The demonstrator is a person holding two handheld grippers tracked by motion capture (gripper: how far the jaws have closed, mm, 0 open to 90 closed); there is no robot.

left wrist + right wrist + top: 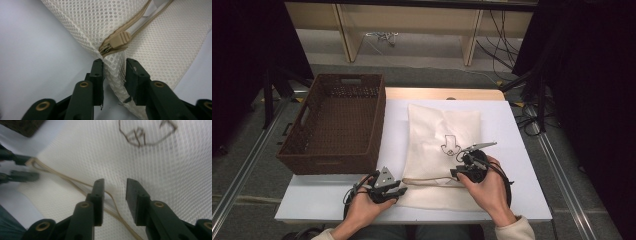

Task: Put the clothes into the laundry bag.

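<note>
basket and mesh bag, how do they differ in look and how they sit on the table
The basket is dark brown, woven and stiff, with upright walls and an open top; the mesh bag is cream, soft and lies flat. The basket sits on the table's left side, apart from both grippers; the bag lies in the middle, with the left gripper around its zipper corner. Both are roughly rectangular.

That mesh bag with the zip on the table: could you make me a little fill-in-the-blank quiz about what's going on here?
1. The mesh bag lies on the white table, to the right of an empty brown ____.
2. The zipper pull sits just beyond the ____ gripper.
3. The jaws of the right gripper stand apart above the bag's ____ line.

Missing words: basket; left; zipper
</note>
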